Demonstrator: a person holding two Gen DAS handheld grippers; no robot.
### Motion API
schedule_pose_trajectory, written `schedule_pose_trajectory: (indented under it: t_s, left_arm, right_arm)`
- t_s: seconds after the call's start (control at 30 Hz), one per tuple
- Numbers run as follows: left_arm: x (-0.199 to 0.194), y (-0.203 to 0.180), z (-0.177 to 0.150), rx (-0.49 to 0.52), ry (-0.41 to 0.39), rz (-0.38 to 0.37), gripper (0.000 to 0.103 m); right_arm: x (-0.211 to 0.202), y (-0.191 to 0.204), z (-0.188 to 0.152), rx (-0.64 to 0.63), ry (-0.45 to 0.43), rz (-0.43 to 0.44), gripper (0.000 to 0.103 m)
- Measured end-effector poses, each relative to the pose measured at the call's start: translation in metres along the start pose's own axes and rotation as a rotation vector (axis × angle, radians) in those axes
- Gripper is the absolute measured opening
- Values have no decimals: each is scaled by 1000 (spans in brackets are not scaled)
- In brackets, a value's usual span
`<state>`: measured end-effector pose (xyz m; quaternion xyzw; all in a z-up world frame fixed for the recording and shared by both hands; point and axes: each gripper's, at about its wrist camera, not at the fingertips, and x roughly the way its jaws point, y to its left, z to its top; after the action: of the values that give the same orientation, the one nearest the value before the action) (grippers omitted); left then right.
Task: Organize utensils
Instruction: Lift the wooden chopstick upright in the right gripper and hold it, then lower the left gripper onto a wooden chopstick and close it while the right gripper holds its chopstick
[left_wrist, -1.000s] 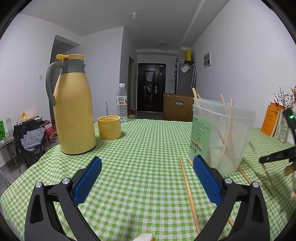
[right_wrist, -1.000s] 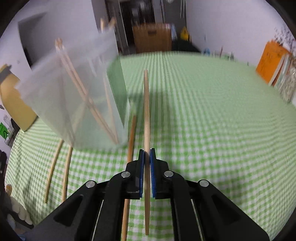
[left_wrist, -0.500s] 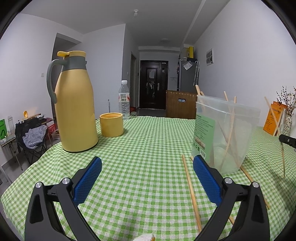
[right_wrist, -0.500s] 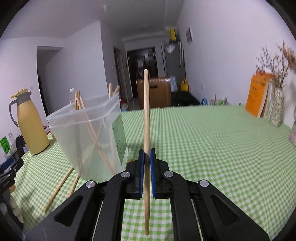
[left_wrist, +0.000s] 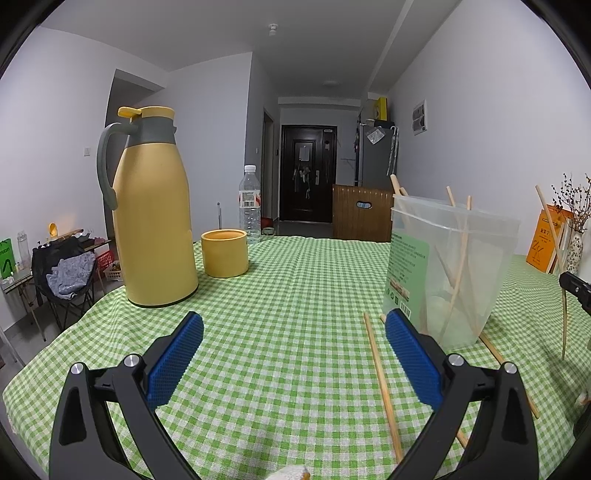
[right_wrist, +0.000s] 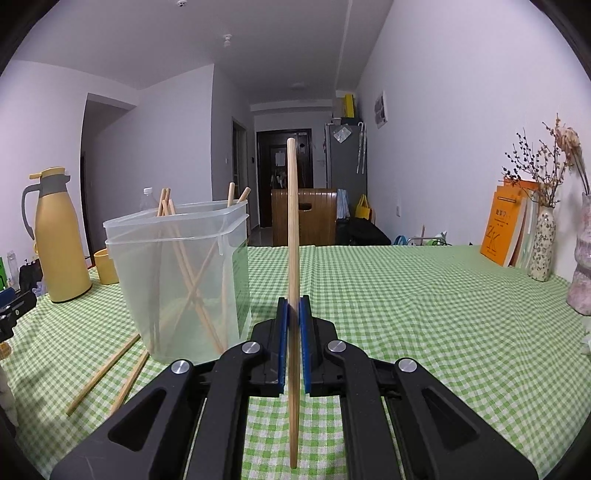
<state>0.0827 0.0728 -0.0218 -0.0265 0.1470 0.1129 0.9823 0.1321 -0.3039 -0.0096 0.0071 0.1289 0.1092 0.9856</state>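
Right wrist view: the right gripper clamps a chopstick upright, presumably for dropping into the left-hand clear plastic container; the left gripper waits open.

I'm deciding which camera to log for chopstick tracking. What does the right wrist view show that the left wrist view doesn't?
Only the right wrist view: the right gripper, jaws shut on a chopstick held upright, and a patterned vase.

Only the left wrist view: the left gripper, jaws open and holding nothing, and one loose chopstick lying between them.

Both: the clear container with chopsticks standing inside, the yellow thermos, the yellow cup and the checkered tablecloth.
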Motion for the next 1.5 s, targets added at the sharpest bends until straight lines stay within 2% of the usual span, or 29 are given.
schedule_pose_trajectory:
  t_s: [0.7,0.9,1.03,1.13,1.33,1.4,1.5]
  left_arm:
    - [1,0,-1,-1,10,8,96]
    - [14,-6,1,28,81,-13,96]
    - [20,-10,12,11,135,-74,96]
    - [34,-19,25,26,229,-113,96]
    - [73,-44,31,65,512,-196,96]
    - [83,-52,27,86,564,-172,94]
    - [100,-66,21,119,621,-139,81]
  right_arm:
    - [-1,0,-2,-7,2,-5,7]
    - [-1,1,-2,-11,6,-7,7]
    - [-1,1,-2,-10,7,-8,7]
    - [0,2,-1,-14,9,-10,7]
    - [-1,1,-1,-13,9,-4,7]
    - [-1,1,-1,-15,10,-2,7]
    - [-1,1,-2,-20,11,4,7]
